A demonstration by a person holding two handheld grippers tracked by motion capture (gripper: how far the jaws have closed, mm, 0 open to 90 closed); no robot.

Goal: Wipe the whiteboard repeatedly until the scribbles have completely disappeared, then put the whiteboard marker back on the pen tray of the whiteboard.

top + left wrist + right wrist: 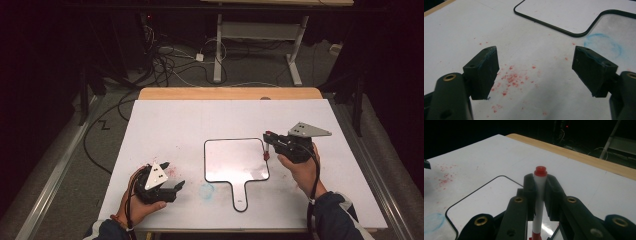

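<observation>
A small whiteboard (235, 160) with a black rim and a handle lies in the middle of the white table (200, 120). My right gripper (268, 141) hovers at the board's right edge, shut on a white marker (539, 195) with red ends; the marker (267, 150) hangs nearly upright between the jaws. My left gripper (177, 187) rests low at the table's front left, open, with nothing between its pads (484, 70). The whiteboard's corner (574, 22) and handle lie ahead of those jaws.
Red marker specks (510, 78) dot the table under the left jaws, and a smeared blue ring (602, 46) sits beside the board's handle. A wooden table edge (230, 93) runs along the far side. Cables (170, 60) and a desk frame (260, 45) lie on the floor beyond.
</observation>
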